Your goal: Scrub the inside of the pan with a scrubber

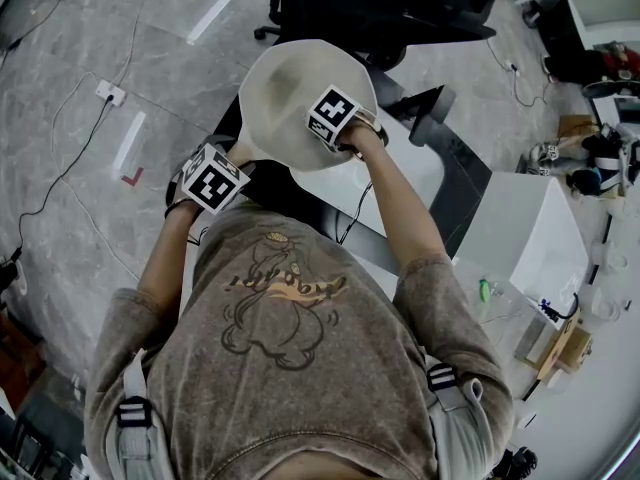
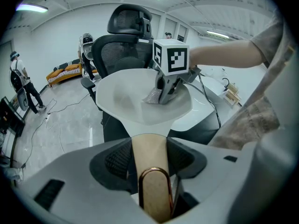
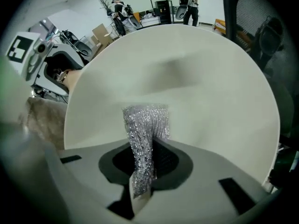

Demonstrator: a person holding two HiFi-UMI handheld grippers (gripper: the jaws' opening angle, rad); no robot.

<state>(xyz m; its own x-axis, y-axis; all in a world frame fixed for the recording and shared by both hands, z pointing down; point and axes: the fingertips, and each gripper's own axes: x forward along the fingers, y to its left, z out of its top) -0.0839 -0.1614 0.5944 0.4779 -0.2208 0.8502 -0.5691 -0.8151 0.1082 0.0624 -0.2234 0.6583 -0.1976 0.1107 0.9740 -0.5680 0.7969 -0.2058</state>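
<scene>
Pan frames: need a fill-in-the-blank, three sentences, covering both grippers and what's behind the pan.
The left gripper is shut on the cream round pan's tan ____. The right gripper holds a silver glittery scrubber against the pan's ____. Beyond the pan, the left gripper view shows a black mesh office ____.
Missing: handle; inside; chair.

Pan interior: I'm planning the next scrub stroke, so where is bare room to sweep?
Bare: the pan floor beyond and either side of the scrubber, out to the rim. Crowded: under the right claw pinching the scrubber; the left claw clamps the handle outside.
</scene>
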